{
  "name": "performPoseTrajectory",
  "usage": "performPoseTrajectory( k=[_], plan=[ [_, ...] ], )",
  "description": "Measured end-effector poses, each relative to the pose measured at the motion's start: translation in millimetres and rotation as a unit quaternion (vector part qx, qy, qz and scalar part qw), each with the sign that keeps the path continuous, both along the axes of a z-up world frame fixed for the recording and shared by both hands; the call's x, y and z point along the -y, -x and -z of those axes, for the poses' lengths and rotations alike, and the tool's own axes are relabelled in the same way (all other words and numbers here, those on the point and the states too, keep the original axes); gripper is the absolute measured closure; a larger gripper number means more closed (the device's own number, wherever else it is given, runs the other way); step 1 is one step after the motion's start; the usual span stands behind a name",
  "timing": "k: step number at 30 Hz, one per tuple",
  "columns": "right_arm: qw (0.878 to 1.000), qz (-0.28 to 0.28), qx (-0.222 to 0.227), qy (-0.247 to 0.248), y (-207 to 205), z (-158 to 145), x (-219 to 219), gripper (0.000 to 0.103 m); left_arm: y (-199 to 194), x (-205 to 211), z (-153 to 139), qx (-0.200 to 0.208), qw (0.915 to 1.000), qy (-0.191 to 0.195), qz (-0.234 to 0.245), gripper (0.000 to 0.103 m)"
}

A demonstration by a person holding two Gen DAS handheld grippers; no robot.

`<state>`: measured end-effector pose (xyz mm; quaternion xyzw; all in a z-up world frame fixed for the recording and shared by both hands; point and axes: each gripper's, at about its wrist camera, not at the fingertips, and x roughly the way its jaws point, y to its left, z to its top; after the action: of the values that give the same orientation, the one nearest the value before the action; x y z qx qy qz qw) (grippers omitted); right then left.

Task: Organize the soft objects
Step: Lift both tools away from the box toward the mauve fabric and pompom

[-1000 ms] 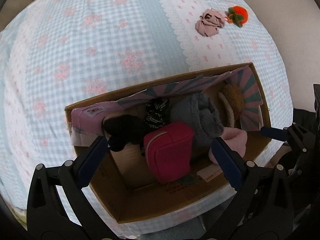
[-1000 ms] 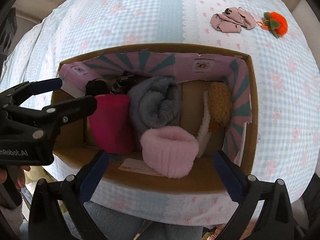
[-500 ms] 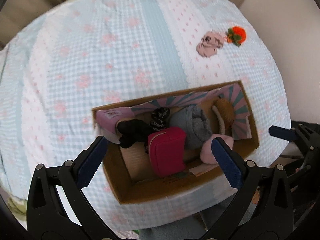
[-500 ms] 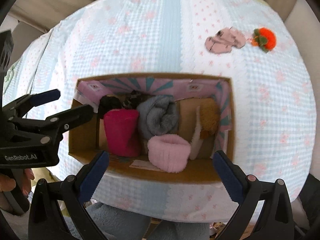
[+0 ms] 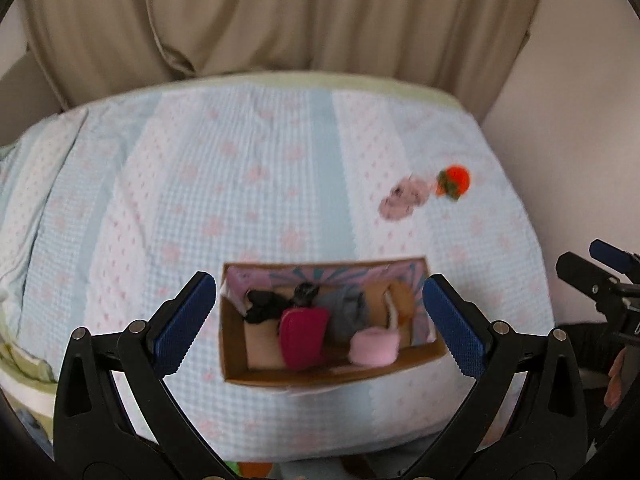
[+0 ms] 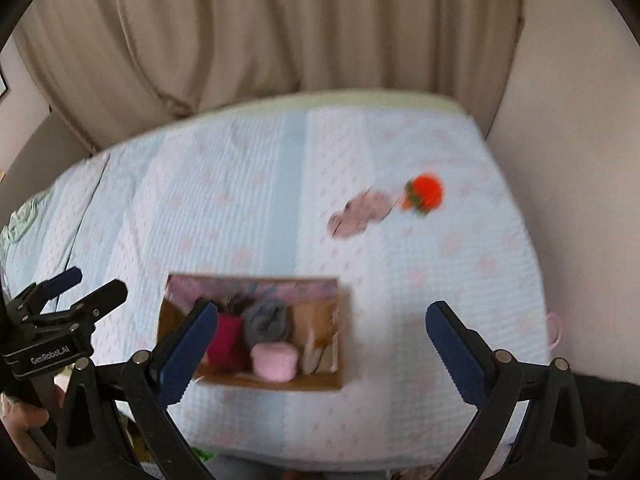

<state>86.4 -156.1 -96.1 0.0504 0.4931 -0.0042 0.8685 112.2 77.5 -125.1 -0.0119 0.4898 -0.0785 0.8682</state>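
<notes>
Your left gripper (image 5: 319, 313) has its blue ribbed pads spread wide and grips nothing; your right gripper (image 6: 322, 334) is just as wide and just as empty. Between the left jaws lies the rectangular brown cardboard box (image 5: 280, 378) with its pink-and-teal printed lining, sitting near the front edge of the bed under its light blue gingham quilt with pink flowers (image 5: 240, 184). Packed inside are a magenta zip pouch (image 5: 302, 336), a rolled grey fleece (image 5: 346, 312), a fluffy pale pink roll (image 5: 374, 346), a tan plush piece (image 5: 402, 298) and a black fabric item (image 5: 264, 306). Well beyond the box, a crumpled dusty-pink cloth (image 6: 358, 212) lies just beside a fuzzy orange pompom with green leaves (image 6: 426, 194). Beige pleated curtains (image 5: 280, 20) hang behind the bed.

Compared with a second ago, you have pulled both grippers up and back: the box looks much smaller, and the curtains have come into view. Both views are blurred.
</notes>
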Motion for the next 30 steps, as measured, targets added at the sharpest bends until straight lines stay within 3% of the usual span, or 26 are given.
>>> performPoseTrajectory(
  k=[7, 14, 21, 30],
  plan=[
    [0.999, 0.018, 0.038, 0.007, -12.7, -22.4, 51.3, 0.000, -6.3, 44.1, -31.4, 0.050, 0.9987, 0.003, 0.009, 0.000],
    [0.999, 0.020, 0.046, 0.004, -57.4, -11.3, 109.7, 0.000, -50.3, 106.0, -18.7, 0.042, 0.9987, 0.010, 0.028, 0.000],
    [0.999, 0.005, 0.041, -0.010, -125.9, 40.3, 162.1, 0.000, -116.3, 170.6, 42.5, -0.003, 0.9992, 0.016, 0.037, 0.000],
    [0.999, -0.019, 0.026, -0.032, -198.0, 131.5, 204.6, 0.000, -201.9, 240.1, 149.1, -0.066, 0.9945, -0.028, 0.076, 0.000]
  ],
)
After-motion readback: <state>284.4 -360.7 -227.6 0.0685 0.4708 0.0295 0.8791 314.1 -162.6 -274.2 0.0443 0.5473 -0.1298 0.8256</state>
